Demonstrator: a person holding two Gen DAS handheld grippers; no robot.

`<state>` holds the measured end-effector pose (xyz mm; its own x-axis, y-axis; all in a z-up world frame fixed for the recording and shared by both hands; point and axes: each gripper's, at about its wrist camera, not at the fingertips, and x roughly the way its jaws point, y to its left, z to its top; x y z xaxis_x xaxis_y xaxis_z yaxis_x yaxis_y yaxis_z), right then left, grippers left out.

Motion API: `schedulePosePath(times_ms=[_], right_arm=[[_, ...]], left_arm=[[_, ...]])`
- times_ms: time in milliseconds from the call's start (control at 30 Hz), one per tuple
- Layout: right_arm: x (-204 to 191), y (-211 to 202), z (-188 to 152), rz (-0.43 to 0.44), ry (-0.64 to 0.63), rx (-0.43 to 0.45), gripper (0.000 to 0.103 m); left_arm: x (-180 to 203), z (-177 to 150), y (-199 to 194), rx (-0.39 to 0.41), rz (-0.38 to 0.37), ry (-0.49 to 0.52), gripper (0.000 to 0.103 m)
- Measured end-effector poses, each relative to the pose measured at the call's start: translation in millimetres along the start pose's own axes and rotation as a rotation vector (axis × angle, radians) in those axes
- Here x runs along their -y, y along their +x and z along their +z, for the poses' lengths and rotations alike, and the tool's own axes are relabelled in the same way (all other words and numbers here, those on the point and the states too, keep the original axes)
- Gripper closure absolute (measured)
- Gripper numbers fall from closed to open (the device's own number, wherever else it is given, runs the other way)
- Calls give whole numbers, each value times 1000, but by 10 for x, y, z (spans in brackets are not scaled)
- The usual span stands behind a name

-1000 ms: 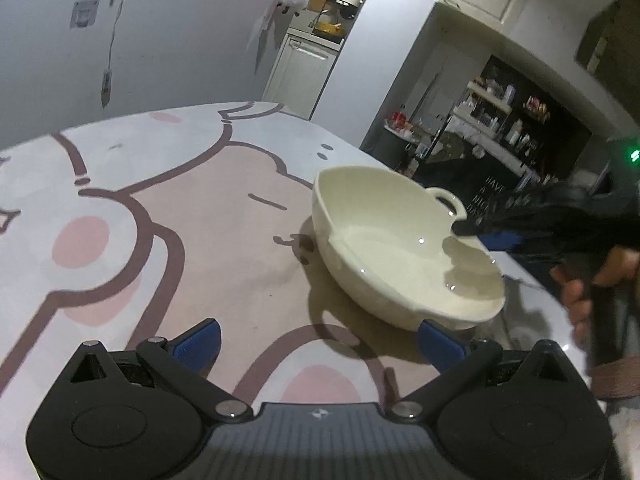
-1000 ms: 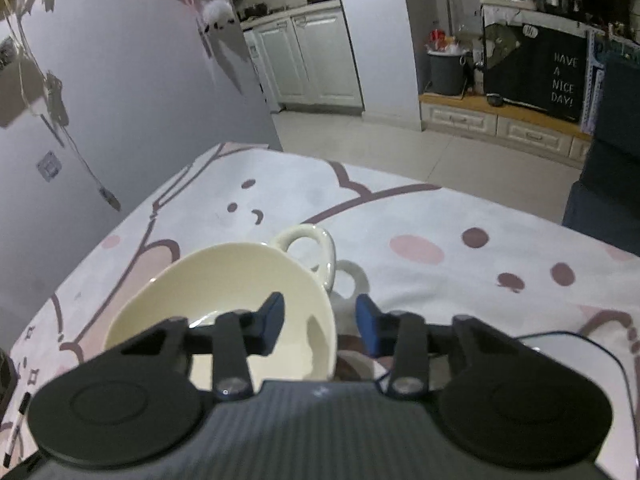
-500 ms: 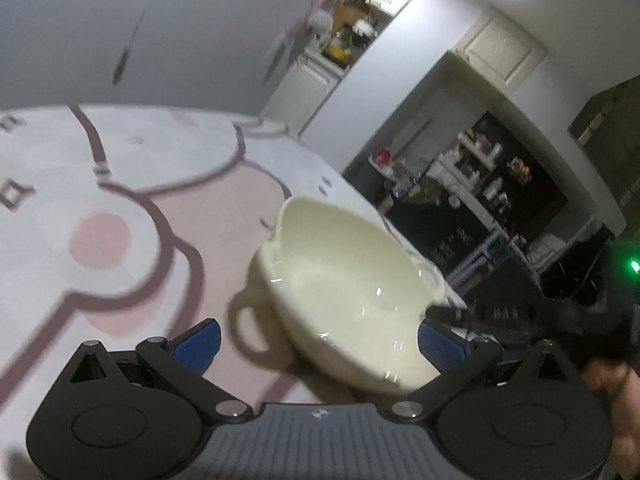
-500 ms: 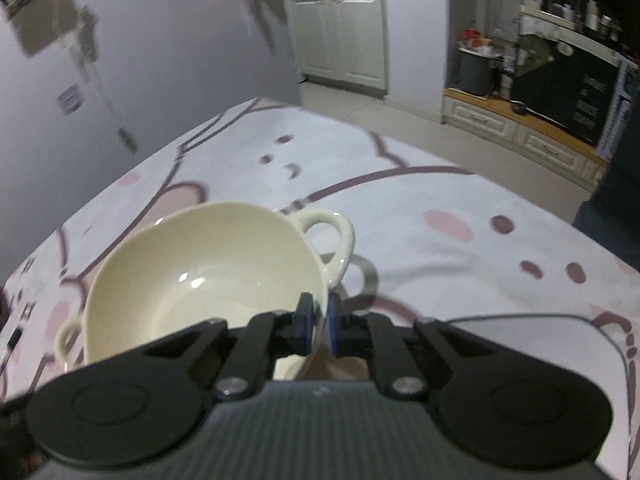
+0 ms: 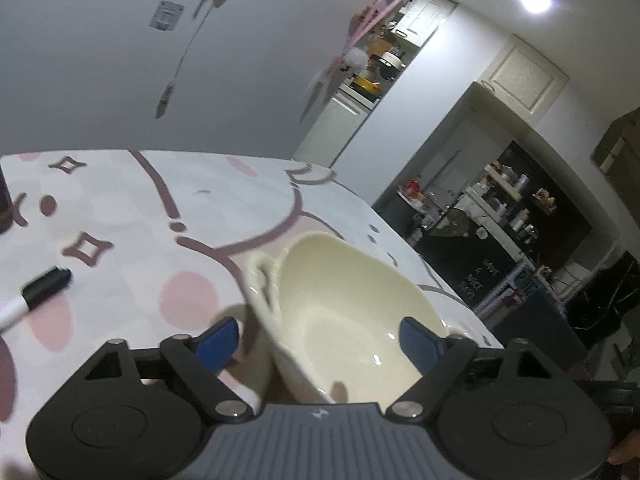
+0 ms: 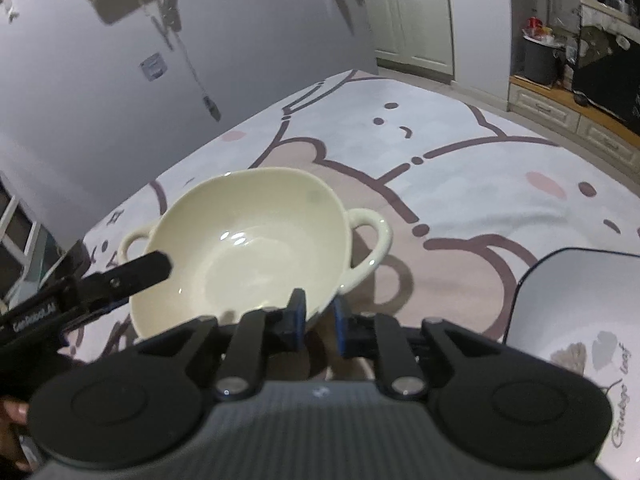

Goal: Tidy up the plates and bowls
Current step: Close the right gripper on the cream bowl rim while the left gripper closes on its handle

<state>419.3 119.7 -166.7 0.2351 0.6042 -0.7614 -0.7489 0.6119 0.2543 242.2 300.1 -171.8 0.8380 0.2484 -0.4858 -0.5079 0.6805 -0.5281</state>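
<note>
Here the right claw (image 6: 318, 320) is clamped on the near rim of the bowl (image 6: 248, 248), which tilts ahead of it above the table (image 6: 480, 168), handles lying crosswise. The left claw (image 5: 318, 338) is spread wide, empty, straddling the bowl's left side. The plate (image 6: 580, 320) lies just right of the right claw, likely the nearer destination.

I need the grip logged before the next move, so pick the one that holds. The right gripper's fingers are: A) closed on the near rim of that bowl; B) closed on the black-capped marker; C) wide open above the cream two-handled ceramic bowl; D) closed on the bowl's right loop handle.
A: the right gripper has its blue-padded fingers pinched on the near rim of the cream two-handled ceramic bowl, one inside, one outside.
</note>
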Motion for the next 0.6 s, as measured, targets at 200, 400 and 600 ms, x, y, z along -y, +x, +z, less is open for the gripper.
schedulePosePath(times_ms=[200,400,600], right_arm=[[67,76,66,-52,44,54,75],[143,164,168,-68,113,76,71],[228,291,284,-47,132,78,70]], left_arm=[[-65,103,-26,18,26,25,38],[-73,129,16,1,22,40,55],[-120,161,54,-9,37,35,74]])
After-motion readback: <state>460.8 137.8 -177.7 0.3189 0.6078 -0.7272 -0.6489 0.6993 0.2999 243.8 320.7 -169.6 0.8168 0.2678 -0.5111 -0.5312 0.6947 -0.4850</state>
